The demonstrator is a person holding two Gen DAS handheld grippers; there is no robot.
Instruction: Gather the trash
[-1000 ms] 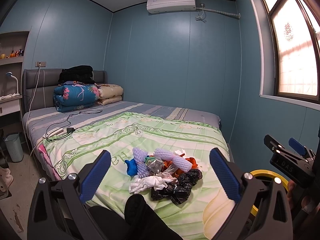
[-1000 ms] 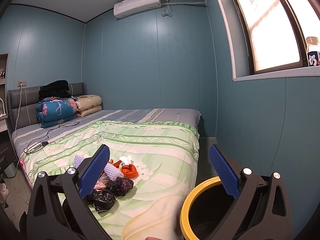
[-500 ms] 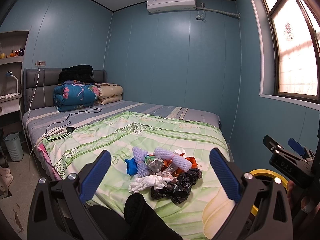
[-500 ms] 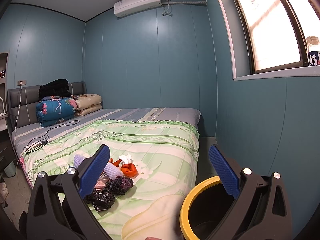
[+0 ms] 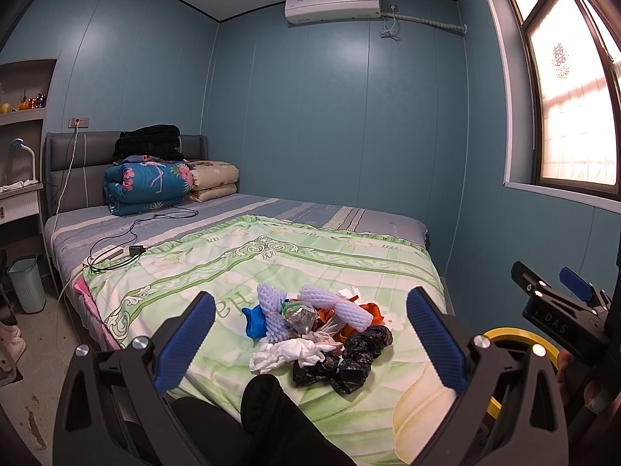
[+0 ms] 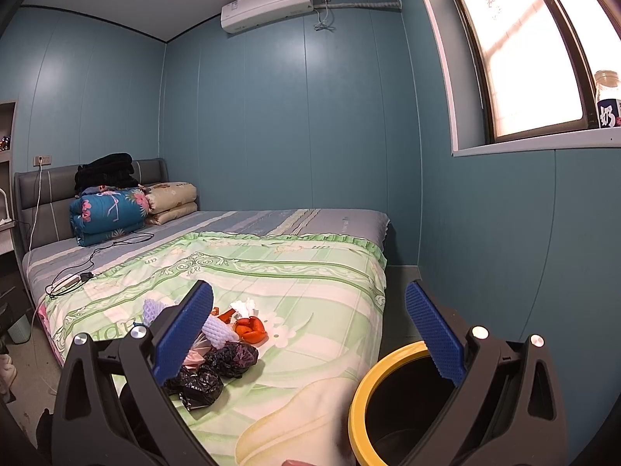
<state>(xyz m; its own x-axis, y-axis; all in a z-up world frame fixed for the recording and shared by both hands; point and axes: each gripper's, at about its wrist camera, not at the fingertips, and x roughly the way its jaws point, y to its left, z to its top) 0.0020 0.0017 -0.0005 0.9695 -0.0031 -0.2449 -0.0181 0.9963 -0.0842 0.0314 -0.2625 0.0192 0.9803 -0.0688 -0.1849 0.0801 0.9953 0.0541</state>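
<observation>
Right now I have both grippers hovering short of the bed (image 5: 349,240), and nothing is picked up yet. The left gripper (image 5: 310,341) has its jaws spread wide and empty, framing the trash pile (image 5: 322,334) that lies on the green quilt (image 5: 271,260) near the foot of the bed. The right gripper (image 6: 310,334) is just as wide and empty; its view shows the yellow-rimmed bin (image 6: 359,400) on the floor just beside the foot corner of the bed, mouth open and upward.

In the pile I can make out two lavender foam fruit nets (image 5: 337,306), a crumpled white plastic bag (image 5: 287,353), knotted black plastic bags (image 5: 349,365), something orange (image 6: 250,328) and a blue scrap (image 5: 254,320).

My judgement is that the black bags, on the bin side of the pile, are the sensible first grab: go down over one knot, close on the bunched part, not the loose film, and lift straight before swinging toward the bin. Pinching too deep would likely catch the quilt with it.

Room is good above the pile and between pile and bin. The edges to mind are the bed's foot corner, the bin's rim, and the other gripper, which shows at the bin side of the left view. A dark rounded shape (image 5: 260,392) sits low between the left jaws, near the pile; I cannot tell what it is.
</observation>
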